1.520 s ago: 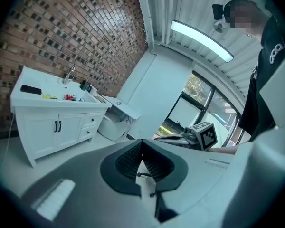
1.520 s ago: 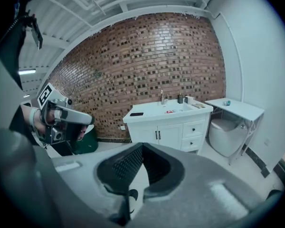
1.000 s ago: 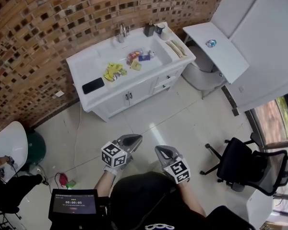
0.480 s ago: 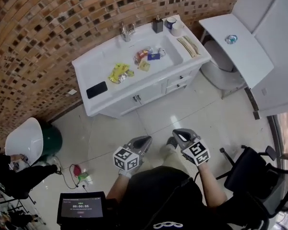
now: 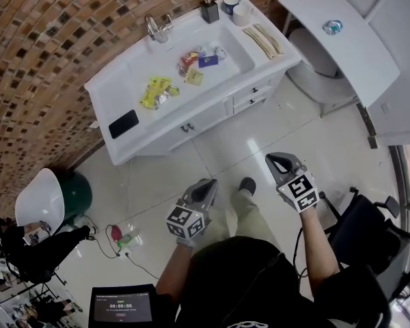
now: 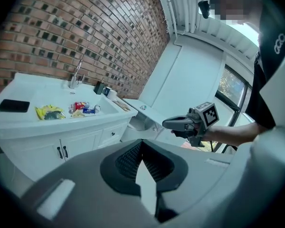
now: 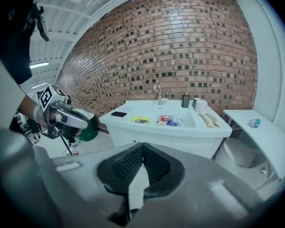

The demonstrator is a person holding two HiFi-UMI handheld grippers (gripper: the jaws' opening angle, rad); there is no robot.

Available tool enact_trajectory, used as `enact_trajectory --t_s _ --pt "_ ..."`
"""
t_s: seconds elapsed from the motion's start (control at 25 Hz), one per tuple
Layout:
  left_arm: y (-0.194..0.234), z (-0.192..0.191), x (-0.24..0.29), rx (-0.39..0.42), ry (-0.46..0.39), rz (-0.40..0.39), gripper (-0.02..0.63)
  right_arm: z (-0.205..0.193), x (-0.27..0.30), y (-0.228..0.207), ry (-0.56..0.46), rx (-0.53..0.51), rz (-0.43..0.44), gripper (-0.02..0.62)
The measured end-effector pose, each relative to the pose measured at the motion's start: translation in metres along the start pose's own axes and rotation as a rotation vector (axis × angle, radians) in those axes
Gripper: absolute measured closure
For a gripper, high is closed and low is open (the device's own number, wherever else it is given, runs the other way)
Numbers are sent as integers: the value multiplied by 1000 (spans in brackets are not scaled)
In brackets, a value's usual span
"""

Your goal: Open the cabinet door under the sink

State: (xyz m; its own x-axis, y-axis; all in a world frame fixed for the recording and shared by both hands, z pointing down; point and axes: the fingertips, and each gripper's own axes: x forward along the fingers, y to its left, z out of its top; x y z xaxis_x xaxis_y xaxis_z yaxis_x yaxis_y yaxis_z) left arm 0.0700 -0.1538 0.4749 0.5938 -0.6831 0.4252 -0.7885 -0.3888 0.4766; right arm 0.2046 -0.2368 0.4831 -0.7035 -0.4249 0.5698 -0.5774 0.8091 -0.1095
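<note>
Holding both tools out over the pale tiled floor [image 5: 225, 157], we stand well apart from the white vanity. The left gripper [image 5: 206, 185] has its jaws together with nothing between them. The right gripper [image 5: 279, 159] shows the same in its own view, jaws closed and empty. Both point toward the vanity, the left lower in the head view and the right farther toward the drawers [image 5: 250, 96]. The cabinet door [image 5: 168, 137] sits under the sink [image 5: 222, 63], below the front edge of the counter [image 5: 106, 91]. It is shut, and its dark handle [image 5: 186, 127] stands just beside that of the neighbouring door at the middle seam. On the counter's left end lies a black phone [image 5: 124, 123]. A yellow packet [image 5: 154, 91] lies near the basin's left edge, with more coloured packets [image 5: 199, 60] inside the basin. The faucet [image 5: 157, 29] rises at the counter's back edge. A dark dispenser [image 5: 209, 9] and a cup [image 5: 230, 4] stand at the back right corner.
</note>
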Motion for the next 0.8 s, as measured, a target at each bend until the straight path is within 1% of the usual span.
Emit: enact_trajectory --t_s 0.2,0.32,0.4,0.6,0.68,0.8 --pt "45 -9 30 -1 7 30 595 -30 32 38 63 37 64 609" --pt "81 -15 42 -5 -15 69 595 -44 65 56 99 18 113 609" --pt "106 -20 50 -20 -27 98 595 -46 88 60 114 -2 125 609" --pt "180 -41 62 -47 -48 198 595 -37 145 58 74 46 120 609" --pt "214 -53 67 -56 -55 251 595 -38 165 60 70 55 118 609" --pt "264 -68 80 -43 -65 311 594 -46 190 63 71 55 122 609"
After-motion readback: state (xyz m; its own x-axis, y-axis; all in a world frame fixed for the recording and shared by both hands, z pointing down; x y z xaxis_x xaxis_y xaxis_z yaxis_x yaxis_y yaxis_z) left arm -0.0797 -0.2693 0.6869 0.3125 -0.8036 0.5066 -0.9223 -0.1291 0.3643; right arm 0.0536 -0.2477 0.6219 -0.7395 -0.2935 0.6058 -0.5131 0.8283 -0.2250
